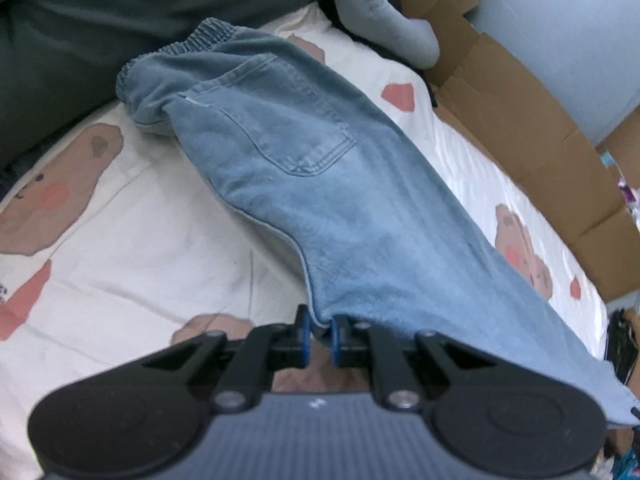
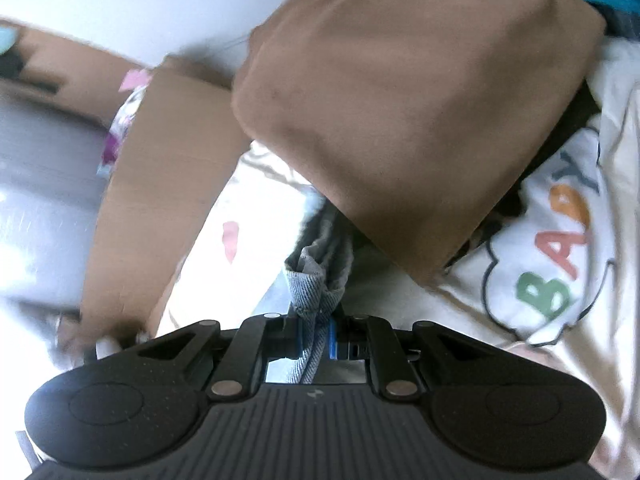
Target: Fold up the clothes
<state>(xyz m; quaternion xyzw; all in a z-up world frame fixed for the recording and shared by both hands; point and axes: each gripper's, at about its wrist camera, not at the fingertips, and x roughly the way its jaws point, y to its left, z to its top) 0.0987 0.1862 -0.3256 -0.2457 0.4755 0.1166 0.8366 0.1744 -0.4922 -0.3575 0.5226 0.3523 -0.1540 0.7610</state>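
Note:
A pair of light blue jeans with an elastic waistband and a back pocket stretches from the far side of the bed toward me in the left wrist view. My left gripper is shut on the near edge of a leg, lifted off the sheet. In the right wrist view my right gripper is shut on a hemmed corner of the same jeans, the denim bunched between the blue pads.
The bed sheet is white with bear prints. Flattened cardboard lies along its right side, a grey plush toy at the far end. A brown garment and a cream "BABY" garment lie by the right gripper.

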